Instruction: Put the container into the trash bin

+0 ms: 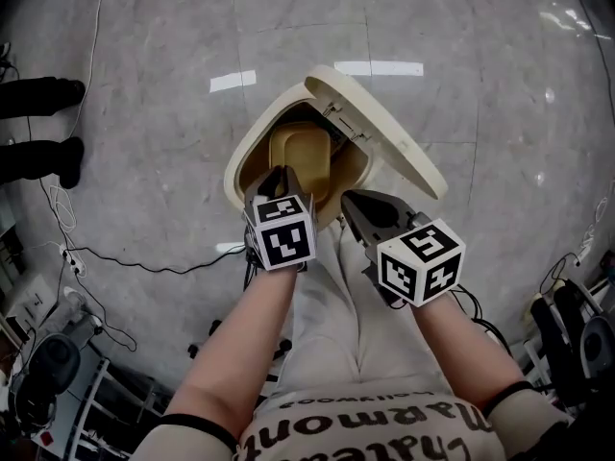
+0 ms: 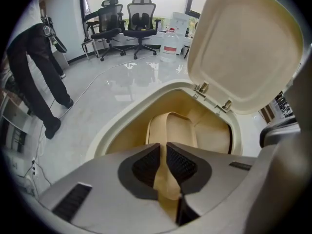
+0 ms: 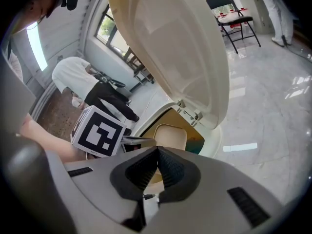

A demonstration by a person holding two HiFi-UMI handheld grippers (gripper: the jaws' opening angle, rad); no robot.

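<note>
A cream trash bin [image 1: 252,142] stands on the floor with its lid [image 1: 384,128] swung up and open. The tan container [image 1: 300,152] hangs upright inside the bin's mouth. My left gripper [image 1: 281,182] points steeply down and is shut on the container's near rim. In the left gripper view that tan rim [image 2: 178,130] runs up between the pads of the left gripper [image 2: 163,147]. To the right of the bin's front edge my right gripper [image 1: 354,205] is shut with nothing in it; its tips [image 3: 158,152] meet in front of the container [image 3: 170,135] and the lid [image 3: 175,43].
A person's dark legs and shoes [image 1: 38,128] stand at the left. Cables [image 1: 144,262] trail over the glossy floor. Equipment crowds the lower left corner [image 1: 48,363]. Office chairs [image 2: 126,23] stand by the far windows, and a folding chair [image 3: 229,13] stands behind the bin.
</note>
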